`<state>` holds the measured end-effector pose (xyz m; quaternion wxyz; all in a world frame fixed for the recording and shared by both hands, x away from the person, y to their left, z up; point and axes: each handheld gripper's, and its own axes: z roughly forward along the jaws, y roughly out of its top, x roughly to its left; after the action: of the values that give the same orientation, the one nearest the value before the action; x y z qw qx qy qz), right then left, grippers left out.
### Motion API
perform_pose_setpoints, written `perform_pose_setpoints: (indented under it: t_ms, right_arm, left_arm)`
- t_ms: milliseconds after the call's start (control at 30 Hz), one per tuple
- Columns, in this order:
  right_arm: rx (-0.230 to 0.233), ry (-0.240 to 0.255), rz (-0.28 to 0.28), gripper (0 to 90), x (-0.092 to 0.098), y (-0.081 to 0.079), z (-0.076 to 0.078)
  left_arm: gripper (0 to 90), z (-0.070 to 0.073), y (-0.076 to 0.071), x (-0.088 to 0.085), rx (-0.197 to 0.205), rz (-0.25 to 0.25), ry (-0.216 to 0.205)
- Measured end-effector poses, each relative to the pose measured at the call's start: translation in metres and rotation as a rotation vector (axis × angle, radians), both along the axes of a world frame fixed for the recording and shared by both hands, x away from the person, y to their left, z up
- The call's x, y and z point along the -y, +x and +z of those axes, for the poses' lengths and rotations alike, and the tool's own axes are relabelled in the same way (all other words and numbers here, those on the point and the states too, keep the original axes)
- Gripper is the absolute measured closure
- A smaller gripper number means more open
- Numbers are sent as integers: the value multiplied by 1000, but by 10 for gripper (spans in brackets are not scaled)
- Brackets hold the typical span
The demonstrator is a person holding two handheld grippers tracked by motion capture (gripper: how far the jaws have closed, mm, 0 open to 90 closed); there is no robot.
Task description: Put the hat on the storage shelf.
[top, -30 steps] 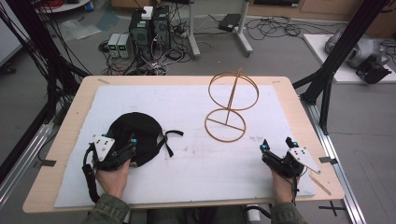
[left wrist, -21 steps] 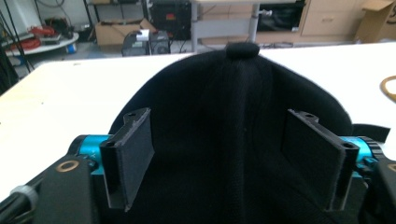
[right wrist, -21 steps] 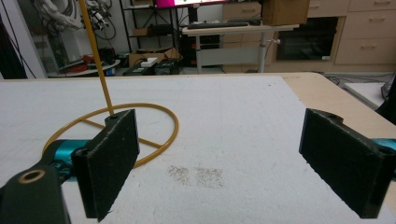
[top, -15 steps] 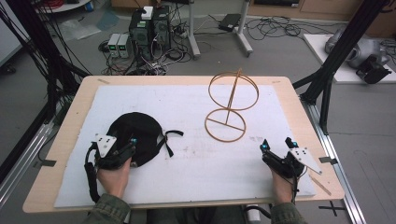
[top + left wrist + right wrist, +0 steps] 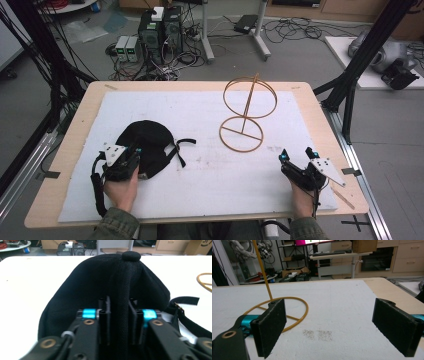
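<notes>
Wooden table (image 5: 320,107), white mat (image 5: 200,120), black cap (image 5: 147,145), gold wire stand (image 5: 242,135)

High view: fixed above person's side, looks forward and down; whole table (image 5: 75,130) in frame, floor and equipment beyond.

Left gripper view: camera rides on left gripper (image 5: 119,320), low over table, faces along jaws; black cap (image 5: 100,285) very near, wire stand edge at far right.

Right gripper view: rides on right gripper (image 5: 337,332), low, faces across white mat (image 5: 342,315) toward room.

Shared: wire stand (image 5: 247,117) base ring in high and right gripper views; cap in high and left gripper views.
</notes>
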<state>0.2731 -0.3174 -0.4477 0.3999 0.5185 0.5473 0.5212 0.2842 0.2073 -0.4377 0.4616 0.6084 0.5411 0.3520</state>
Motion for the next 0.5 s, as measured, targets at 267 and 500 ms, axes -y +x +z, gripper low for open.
perform_pose_setpoints:
  t_ms: [267, 500]
  right_arm:
    - [0, 0, 1, 113, 0, 0, 0]
    - [-3, 0, 2, 113, 0, 0, 0]
  left_arm:
    - [872, 0, -1, 0, 5, -1, 7]
    - [872, 1, -2, 1, 24, 0, 16]
